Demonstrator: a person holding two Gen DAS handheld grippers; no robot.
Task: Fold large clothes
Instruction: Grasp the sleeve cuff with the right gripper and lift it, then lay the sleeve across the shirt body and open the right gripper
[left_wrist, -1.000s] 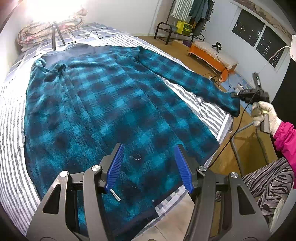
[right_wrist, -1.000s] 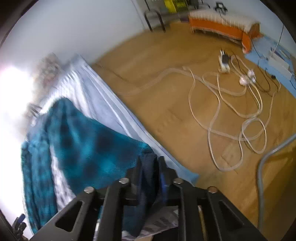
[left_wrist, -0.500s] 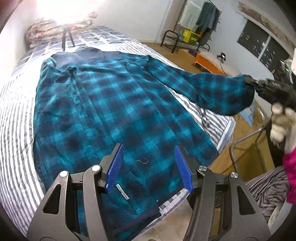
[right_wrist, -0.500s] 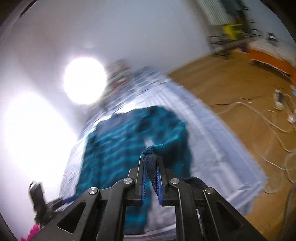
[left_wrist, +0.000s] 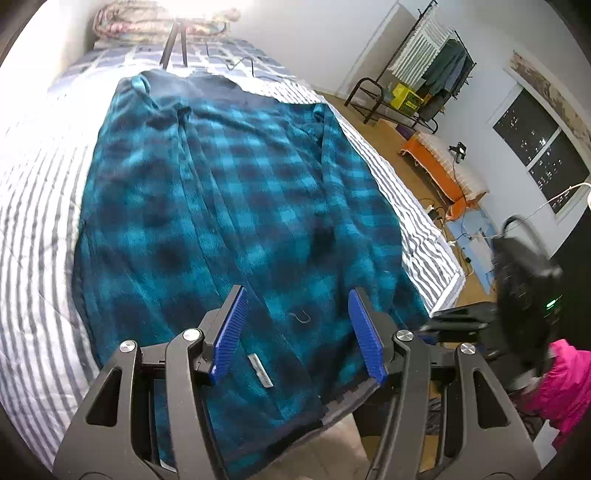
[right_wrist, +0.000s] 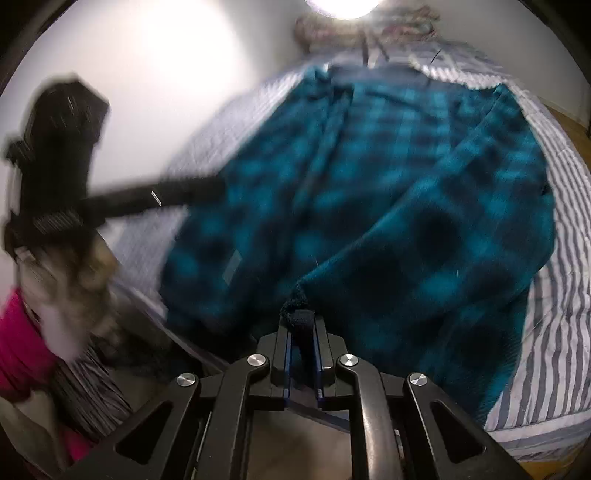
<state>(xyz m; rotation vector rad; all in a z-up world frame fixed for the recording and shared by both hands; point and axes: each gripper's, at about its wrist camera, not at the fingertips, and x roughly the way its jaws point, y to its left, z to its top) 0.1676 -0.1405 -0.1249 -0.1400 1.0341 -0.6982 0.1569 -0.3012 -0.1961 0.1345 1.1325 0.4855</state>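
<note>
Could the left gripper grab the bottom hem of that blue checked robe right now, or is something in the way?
Probably yes. The left gripper hangs open just above the robe, and the hem lies flat on the bed right below it with nothing between. The right gripper, shut on the sleeve cuff, is off to the side.

The plaid garment (left_wrist: 236, 206) covered most of the bed (left_wrist: 33, 236), leaving striped sheet bare along its left side and a narrower strip on the right. A tripod (left_wrist: 173, 40) and a pile of bedding (left_wrist: 147, 18) blocked the head end. The left gripper (left_wrist: 295, 332) hung apart over the hem, its gap unfilled. The right gripper (left_wrist: 480, 321) crowded in just beside it at the bed's corner, with wooden floor (left_wrist: 380, 136) open beyond.
</note>
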